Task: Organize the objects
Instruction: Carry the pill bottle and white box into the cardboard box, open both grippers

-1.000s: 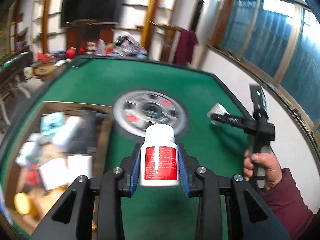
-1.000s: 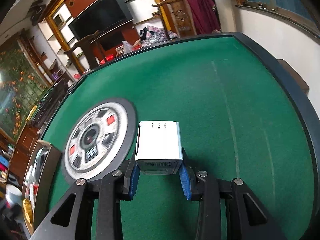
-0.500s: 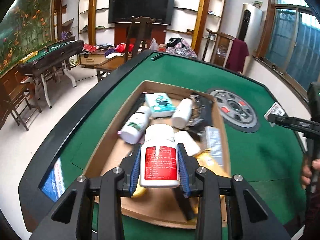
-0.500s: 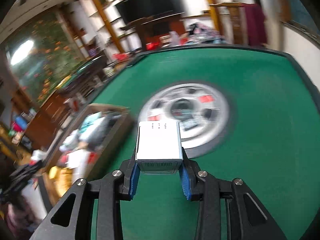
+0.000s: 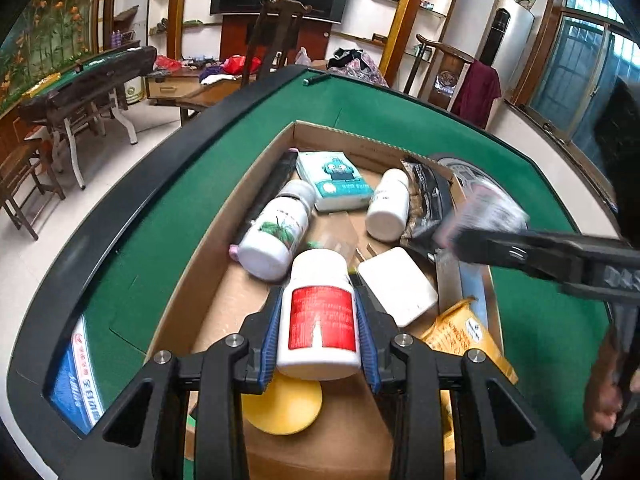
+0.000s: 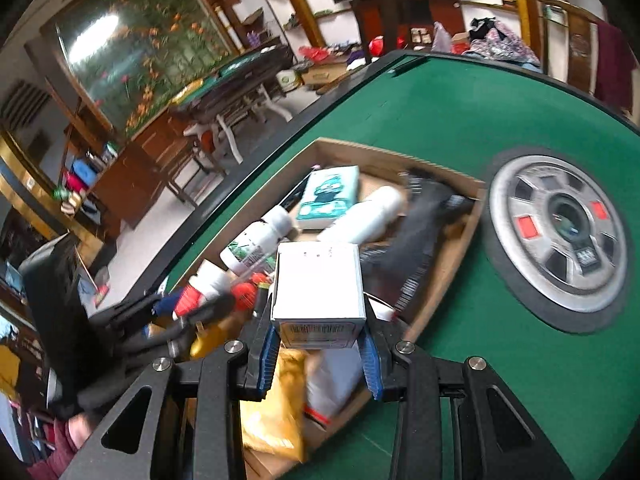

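Now my big brown box [image 5: 248,184] sits on the green table [image 5: 168,216] to catch everything, so my left tongs [image 5: 318,338] squeeze the red-label bottle [image 5: 320,312] above it while my right tongs [image 6: 320,350] pinch the little white carton [image 6: 318,284] over it too.
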`<state>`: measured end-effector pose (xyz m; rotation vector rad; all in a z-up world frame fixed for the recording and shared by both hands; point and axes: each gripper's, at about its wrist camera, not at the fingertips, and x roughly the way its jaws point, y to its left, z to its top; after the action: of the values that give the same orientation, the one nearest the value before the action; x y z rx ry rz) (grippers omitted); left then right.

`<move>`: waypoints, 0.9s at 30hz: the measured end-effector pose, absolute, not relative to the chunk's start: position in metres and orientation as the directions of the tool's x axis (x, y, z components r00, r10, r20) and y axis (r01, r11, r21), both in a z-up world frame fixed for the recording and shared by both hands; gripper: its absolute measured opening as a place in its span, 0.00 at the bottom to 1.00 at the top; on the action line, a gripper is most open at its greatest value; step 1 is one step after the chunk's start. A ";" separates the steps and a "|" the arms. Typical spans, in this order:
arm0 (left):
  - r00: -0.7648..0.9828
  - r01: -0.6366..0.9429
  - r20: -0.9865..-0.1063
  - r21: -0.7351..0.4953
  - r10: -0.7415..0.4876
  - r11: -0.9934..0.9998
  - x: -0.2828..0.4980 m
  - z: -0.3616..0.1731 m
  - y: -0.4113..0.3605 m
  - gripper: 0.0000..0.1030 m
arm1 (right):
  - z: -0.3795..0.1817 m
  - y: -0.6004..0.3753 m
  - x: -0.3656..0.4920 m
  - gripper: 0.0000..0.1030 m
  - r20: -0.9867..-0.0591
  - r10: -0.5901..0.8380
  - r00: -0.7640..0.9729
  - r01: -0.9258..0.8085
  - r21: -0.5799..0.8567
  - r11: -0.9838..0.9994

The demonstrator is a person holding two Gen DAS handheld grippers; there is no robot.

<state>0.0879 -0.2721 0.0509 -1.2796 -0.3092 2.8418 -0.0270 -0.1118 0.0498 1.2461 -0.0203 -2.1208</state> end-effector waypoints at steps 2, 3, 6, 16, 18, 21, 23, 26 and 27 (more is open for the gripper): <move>-0.664 0.058 -0.742 -0.174 0.093 -0.983 0.091 0.050 -0.270 0.32 | 0.043 -0.123 -0.034 0.38 -0.787 -0.536 -0.306 0.535 0.323 -0.781; -0.660 0.051 -0.744 -0.182 0.104 -0.982 0.092 0.049 -0.269 0.32 | 0.039 -0.129 -0.037 0.38 -0.795 -0.527 -0.299 0.534 0.318 -0.784; -0.654 0.030 -0.747 -0.183 0.119 -0.983 0.097 0.047 -0.266 0.32 | 0.028 -0.144 -0.048 0.38 -0.815 -0.510 -0.275 0.523 0.318 -0.791; -0.648 -0.020 -0.753 -0.130 0.112 -0.991 0.109 0.047 -0.247 0.33 | 0.015 -0.174 -0.071 0.38 -0.851 -0.454 -0.264 0.529 0.266 -0.806; -0.647 -0.017 -0.753 -0.142 0.120 -0.990 0.109 0.047 -0.248 0.33 | 0.014 -0.178 -0.072 0.38 -0.857 -0.442 -0.264 0.534 0.252 -0.807; -0.649 -0.013 -0.749 -0.168 0.136 -0.986 0.112 0.048 -0.250 0.37 | 0.011 -0.183 -0.075 0.38 -0.863 -0.431 -0.264 0.536 0.240 -0.809; -0.658 -0.004 -0.741 -0.178 0.136 -0.984 0.116 0.051 -0.251 0.48 | 0.009 -0.184 -0.076 0.38 -0.867 -0.425 -0.258 0.535 0.238 -0.810; -0.680 0.014 -0.721 -0.196 0.134 -0.980 0.122 0.058 -0.255 0.67 | 0.009 -0.180 -0.077 0.39 -0.866 -0.431 -0.254 0.524 0.251 -0.814; -0.687 0.017 -0.714 -0.201 0.135 -0.979 0.124 0.061 -0.256 0.71 | 0.011 -0.178 -0.077 0.40 -0.861 -0.440 -0.256 0.521 0.260 -0.813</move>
<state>0.1239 -0.2561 0.0605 -1.2149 -0.2969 2.8118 -0.0767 -0.1778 0.0111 1.4018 0.1017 -2.0979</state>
